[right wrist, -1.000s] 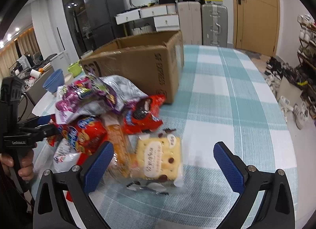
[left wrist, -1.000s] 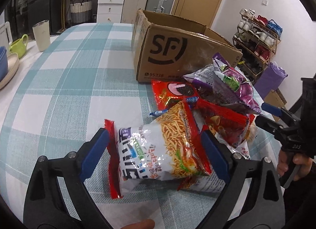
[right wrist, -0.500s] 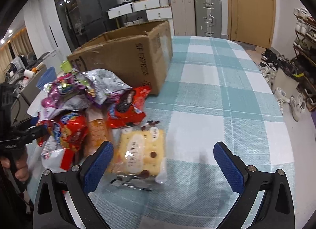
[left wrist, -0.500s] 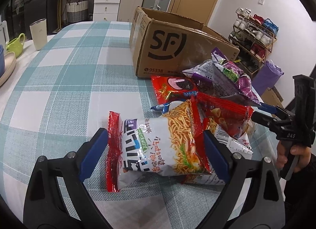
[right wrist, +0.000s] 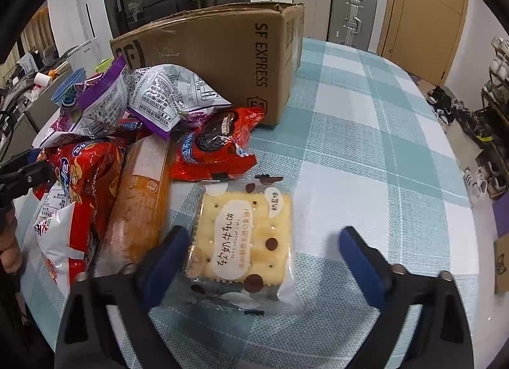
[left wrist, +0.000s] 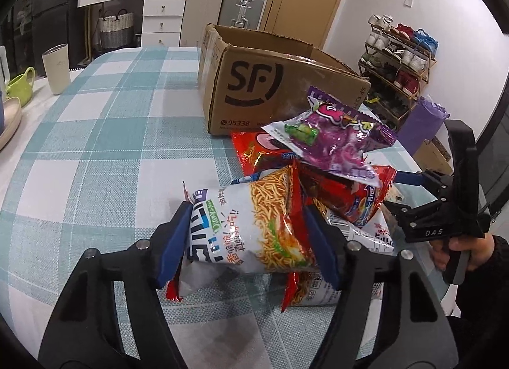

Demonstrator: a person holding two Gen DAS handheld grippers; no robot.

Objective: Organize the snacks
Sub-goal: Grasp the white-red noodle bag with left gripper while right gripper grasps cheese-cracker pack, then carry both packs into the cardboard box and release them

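Checked tablecloth point(left wrist: 95, 133), cardboard box point(left wrist: 273, 89). L gripper point(left wrist: 248, 241) just closed onto noodle bag point(left wrist: 254, 226); R gripper point(right wrist: 264, 254) closing, astride cracker pack point(right wrist: 245, 238).

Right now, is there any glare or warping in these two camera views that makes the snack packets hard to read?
Left wrist view: fisheye bends the tablecloth checks; shiny creases glare on the noodle packet, print still legible. Right wrist view: dark corner vignette, cardboard box edges bow; the cracker packet is sharp, with mild sheen on its wrapper.
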